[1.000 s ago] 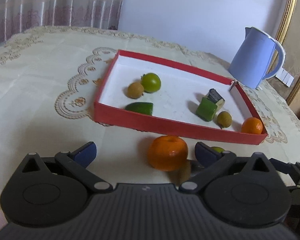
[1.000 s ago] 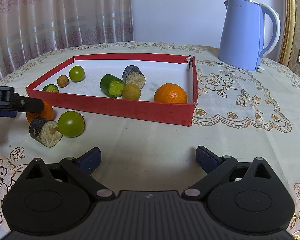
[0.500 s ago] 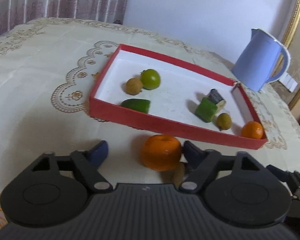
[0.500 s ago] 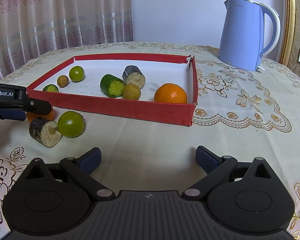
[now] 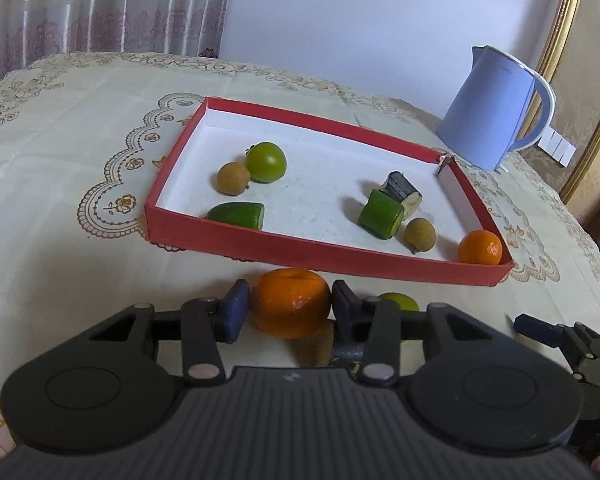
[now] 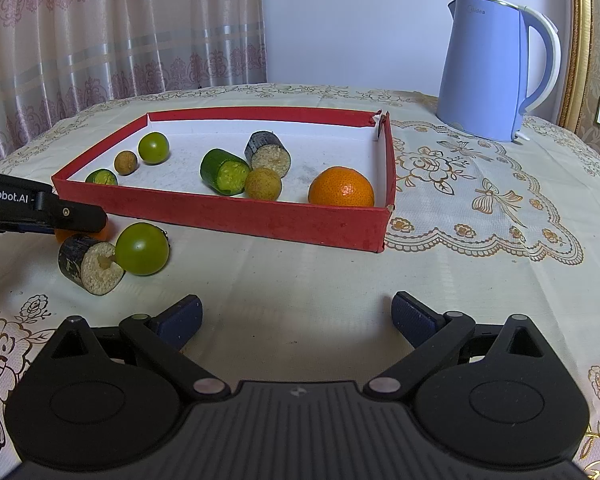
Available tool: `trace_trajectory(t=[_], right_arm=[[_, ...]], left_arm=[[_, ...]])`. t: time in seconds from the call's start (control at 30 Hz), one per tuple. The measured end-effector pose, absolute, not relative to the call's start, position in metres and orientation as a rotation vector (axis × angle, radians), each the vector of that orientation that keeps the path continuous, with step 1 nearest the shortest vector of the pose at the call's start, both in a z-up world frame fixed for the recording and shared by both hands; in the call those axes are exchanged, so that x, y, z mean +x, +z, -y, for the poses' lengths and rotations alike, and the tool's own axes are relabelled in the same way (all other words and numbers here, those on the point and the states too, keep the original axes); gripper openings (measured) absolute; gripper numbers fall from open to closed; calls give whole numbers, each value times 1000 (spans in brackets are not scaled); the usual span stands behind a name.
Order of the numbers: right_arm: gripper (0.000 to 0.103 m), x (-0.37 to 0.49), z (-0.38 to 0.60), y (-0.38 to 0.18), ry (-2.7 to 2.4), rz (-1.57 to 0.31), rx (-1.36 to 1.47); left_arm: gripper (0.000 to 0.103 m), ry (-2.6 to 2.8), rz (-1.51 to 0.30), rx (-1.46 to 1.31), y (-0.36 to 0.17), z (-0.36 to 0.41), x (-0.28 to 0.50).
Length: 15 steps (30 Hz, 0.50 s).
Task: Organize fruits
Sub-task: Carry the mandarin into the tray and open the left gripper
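Observation:
A large orange (image 5: pixel 290 306) lies on the tablecloth just in front of the red tray (image 5: pixel 340 258). My left gripper (image 5: pixel 288 307) is closing on it, and both blue pads (image 5: pixel 236 312) touch its sides. The right wrist view shows the same gripper's dark finger (image 6: pixel 72 216) at the left edge, hiding most of that orange (image 6: pixel 103 233). Beside it lie a green round fruit (image 6: pixel 142 248) and a dark cut piece (image 6: pixel 90 266). My right gripper (image 6: pixel 296 316) hangs open over bare cloth, holding nothing. The tray holds several fruits, among them a small orange (image 6: pixel 341 187).
A blue kettle (image 6: pixel 496 68) stands on the table behind the tray's right corner. A gold frame (image 6: pixel 580 40) rises at the far right and curtains hang behind. The cream tablecloth (image 6: pixel 460 264) stretches to the right of the tray.
The left gripper's jaws have drawn in from wide apart until both pads meet the large orange. The right gripper has stayed still and open.

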State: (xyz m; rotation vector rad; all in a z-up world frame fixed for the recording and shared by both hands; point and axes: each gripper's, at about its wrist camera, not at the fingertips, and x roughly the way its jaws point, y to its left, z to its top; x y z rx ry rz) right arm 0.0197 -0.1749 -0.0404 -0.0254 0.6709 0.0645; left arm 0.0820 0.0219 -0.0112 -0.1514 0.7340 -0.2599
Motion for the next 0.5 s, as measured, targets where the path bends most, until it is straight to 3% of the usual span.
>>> trace_trajectory(t=[0.5], right_arm=[[102,20,175,-40,65,-671,-25]], left_arm=[[41,-219,-577,-59,27,-26,95]])
